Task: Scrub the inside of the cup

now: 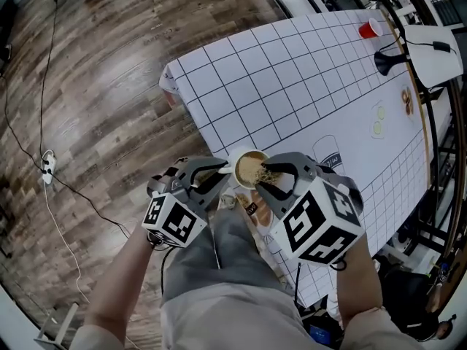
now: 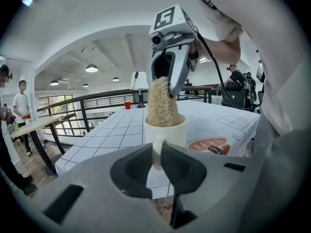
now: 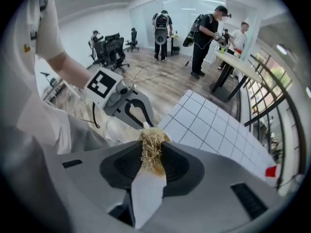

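Observation:
A white cup (image 1: 241, 155) hangs off the near edge of the gridded table, over the person's lap. My left gripper (image 1: 219, 172) is shut on its handle; in the left gripper view the handle (image 2: 156, 155) is pinched between the jaws and the cup (image 2: 165, 132) stands upright. A tan fibrous scrubber (image 2: 160, 103) sticks into the cup and rises above the rim. My right gripper (image 1: 271, 177) comes in from the right and is shut on that scrubber (image 3: 151, 152). The cup's inside is mostly hidden by the scrubber (image 1: 252, 170).
The table with a white gridded cover (image 1: 306, 86) stretches away, with a red cup (image 1: 371, 28) and a black stand (image 1: 384, 63) at its far end. A printed paper bag (image 2: 211, 144) lies near the cup. Railing and people (image 3: 204, 38) stand beyond.

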A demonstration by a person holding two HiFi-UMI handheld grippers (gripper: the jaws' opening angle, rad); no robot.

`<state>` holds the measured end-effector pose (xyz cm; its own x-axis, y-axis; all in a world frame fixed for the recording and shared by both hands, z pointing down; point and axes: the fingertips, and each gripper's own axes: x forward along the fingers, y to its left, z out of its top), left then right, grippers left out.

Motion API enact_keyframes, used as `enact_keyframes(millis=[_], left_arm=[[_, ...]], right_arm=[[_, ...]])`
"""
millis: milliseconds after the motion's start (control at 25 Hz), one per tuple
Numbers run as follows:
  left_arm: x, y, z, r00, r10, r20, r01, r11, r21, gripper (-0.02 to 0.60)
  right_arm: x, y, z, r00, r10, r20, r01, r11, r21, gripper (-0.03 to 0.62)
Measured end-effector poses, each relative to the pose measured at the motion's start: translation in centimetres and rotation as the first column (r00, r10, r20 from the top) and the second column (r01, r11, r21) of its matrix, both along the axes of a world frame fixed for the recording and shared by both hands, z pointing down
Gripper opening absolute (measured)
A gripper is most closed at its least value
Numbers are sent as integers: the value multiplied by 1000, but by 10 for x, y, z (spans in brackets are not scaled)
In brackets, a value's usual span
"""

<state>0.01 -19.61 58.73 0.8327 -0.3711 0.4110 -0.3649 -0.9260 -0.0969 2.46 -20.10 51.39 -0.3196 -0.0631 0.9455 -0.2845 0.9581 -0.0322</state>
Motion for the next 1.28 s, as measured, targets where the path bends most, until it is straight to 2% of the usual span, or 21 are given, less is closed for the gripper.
enact_keyframes(millis=[120, 280, 360, 440, 560, 720, 800, 880, 960, 1080, 1160, 1280], left_arm=[[1, -1, 0, 1000, -5, -8, 5, 1000, 0, 61], [5, 9, 0, 1000, 7, -27, -7, 1000, -20, 61], [6, 9, -1, 999, 9, -31, -9, 1000, -14, 61], [6, 7, 0, 1000, 1, -31, -1, 1000, -15, 60], [7, 7, 1, 1000, -9, -22, 9, 1000, -26, 60], [6, 7, 2, 1000, -15, -18, 14, 999, -35, 60], [7, 7, 1, 1000, -16, -18, 16, 999, -34, 60], [7, 7, 1, 1000, -20, -22, 19, 999, -36, 60], [7, 8, 1, 999, -23, -26, 22, 999, -37, 60], [8, 10, 0, 999, -22, -29, 21, 999, -45, 60], [9, 10, 0, 999, -25, -26, 24, 998, -53, 61], [10, 10, 0, 1000, -25, -16, 24, 999, -46, 60]], right_arm=[[1, -3, 15, 989, -65, -132, 79, 991, 107, 109], [-1, 3, 49, 959, -131, -253, 173, 973, 152, 112], [-1, 0, 62, 955, -130, -266, 175, 972, 155, 110], [0, -4, 69, 970, -89, -225, 119, 985, 124, 109], [-1, -3, 71, 989, -35, -142, 38, 999, 19, 107], [-2, 3, 56, 1000, 16, -10, -17, 994, -112, 106], [-1, 3, 34, 996, 61, 60, -53, 990, -127, 106], [1, 0, 8, 990, 91, 104, -80, 992, -101, 106], [5, -6, -5, 996, 60, 61, -60, 998, -2, 106], [6, -10, 8, 994, -39, -98, 52, 990, 133, 107], [2, -7, 28, 979, -101, -178, 130, 978, 163, 107], [3, -5, 58, 971, -104, -216, 135, 981, 137, 107]])
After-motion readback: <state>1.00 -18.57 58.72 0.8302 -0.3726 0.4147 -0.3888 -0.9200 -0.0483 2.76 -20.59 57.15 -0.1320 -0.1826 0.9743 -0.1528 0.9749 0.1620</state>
